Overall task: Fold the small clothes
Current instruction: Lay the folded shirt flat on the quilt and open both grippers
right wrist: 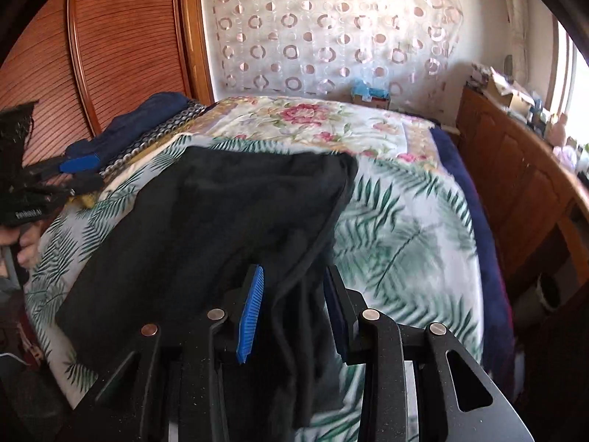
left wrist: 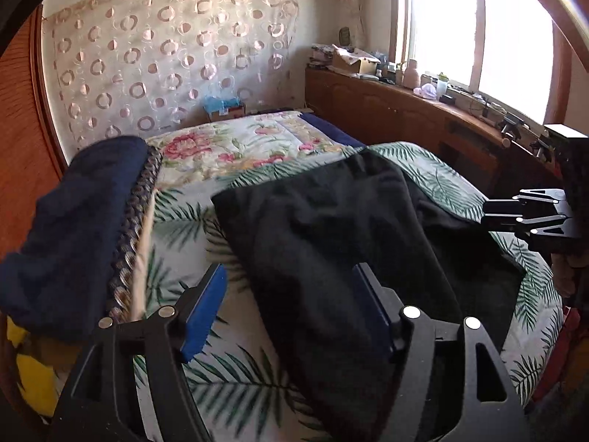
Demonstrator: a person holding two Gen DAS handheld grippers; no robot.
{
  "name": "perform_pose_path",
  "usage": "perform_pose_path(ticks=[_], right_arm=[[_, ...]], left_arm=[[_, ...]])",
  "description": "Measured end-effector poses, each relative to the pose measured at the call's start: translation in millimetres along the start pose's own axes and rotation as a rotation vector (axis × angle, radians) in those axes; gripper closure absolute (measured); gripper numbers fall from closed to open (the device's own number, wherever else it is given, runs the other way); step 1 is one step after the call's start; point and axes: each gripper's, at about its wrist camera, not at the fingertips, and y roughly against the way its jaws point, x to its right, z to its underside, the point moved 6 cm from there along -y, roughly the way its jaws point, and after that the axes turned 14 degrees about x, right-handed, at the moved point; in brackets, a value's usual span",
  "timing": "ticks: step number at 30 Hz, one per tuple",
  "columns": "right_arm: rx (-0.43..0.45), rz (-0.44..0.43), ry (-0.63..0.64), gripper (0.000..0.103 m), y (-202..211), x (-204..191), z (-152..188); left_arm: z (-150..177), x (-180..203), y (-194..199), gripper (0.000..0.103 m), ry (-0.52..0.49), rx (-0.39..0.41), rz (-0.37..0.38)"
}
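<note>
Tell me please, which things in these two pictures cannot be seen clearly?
- Black garment: its near end is hidden by the left gripper in the left wrist view.
- Right gripper: bunched cloth hides whether the pads pinch it.
- Dark blue pile: blurred, so the type of clothing is unclear.
- Small items on the wooden ledge: too small to name.

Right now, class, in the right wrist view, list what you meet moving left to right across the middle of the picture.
Left gripper → black cloth garment → palm-leaf printed bedspread → dark navy blanket edge → brown wooden cabinet.
</note>
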Motion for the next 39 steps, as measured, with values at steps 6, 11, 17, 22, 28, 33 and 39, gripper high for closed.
perform_pose_path(ticks=[6,11,17,22,28,33,39], right_arm=[[0.001,-0.008,-0.011,0.068,2.0,-5.0,6.0],[0.008,0.003,-0.011,0.068,11.3,-5.1,14.4],[-0.012,0.02,-0.009,0.068,15.3,-0.9,29.8],[-0.031,0.027,-0.017,0.068,16.2,0.9,39.7],[-0.04,0.025,-0.032,0.077,20.7,0.6,43.9],[-0.056,0.032,-0.012,0.091,22.6,2.0,50.5],[-0.025,0.025,0.013,0.099,44.3,2.0,47.7]], left_arm=[[19.6,22.2,8.2,0.032,0.026,-0.012,0.014],[32.1,32.3,17.6,0.032,0.022,-0.027,0.023],[37.1,39.9,28.2,0.032,0.022,-0.022,0.039],[43.0,39.1,30.8,0.032,0.035,-0.034,0.042],[50.5,32.4,39.7,0.032,0.043,-0.041,0.023],[55.6,26.4,46.2,0.032,0.059,-0.044,0.011],[59.9,21.1,49.8,0.032,0.068,-0.05,0.006]])
